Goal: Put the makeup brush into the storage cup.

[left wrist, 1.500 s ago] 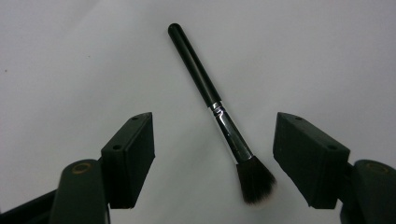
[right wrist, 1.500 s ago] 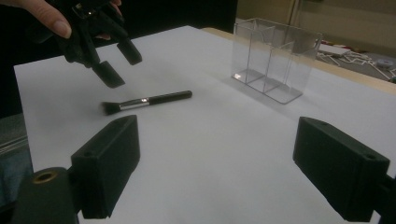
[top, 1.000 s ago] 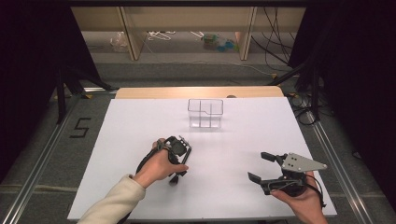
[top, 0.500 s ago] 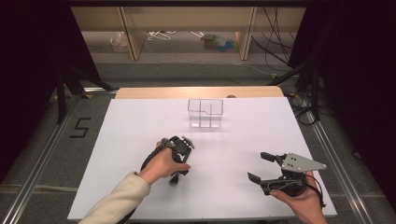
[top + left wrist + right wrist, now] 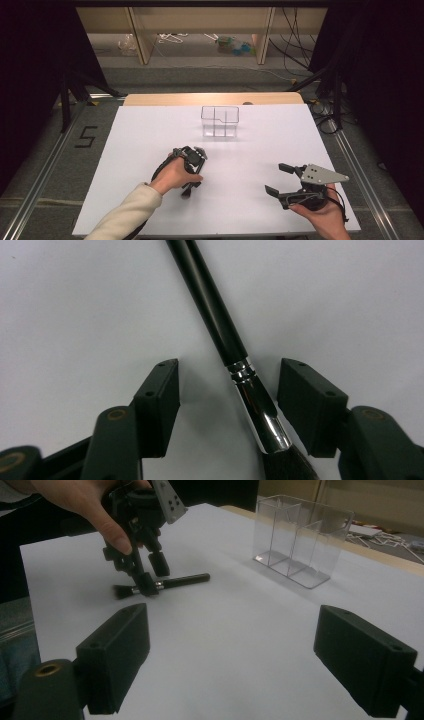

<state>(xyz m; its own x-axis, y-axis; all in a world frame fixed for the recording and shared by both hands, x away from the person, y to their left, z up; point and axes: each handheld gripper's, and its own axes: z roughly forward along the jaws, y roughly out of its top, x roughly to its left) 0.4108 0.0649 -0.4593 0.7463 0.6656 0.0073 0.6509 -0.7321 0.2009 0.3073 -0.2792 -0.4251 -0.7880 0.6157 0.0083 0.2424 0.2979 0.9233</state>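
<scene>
We count one brush [image 5: 235,365] on the surface [image 5: 260,150], between the spread jaws of our left tool [image 5: 227,395], and one clear box [image 5: 220,121]. Our right tool [image 5: 282,180] hovers released. The bristles are cut off in the left gripper view.

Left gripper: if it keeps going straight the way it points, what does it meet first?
The brush: the left gripper points down, its open jaws on either side of the silver ferrule, the white table just beneath. How much gap remains is unclear.

Left gripper [image 5: 191,172] lowered slightly — jaws now astride makeup brush [image 5: 235,360]; left forearm shifted rightward.
</scene>
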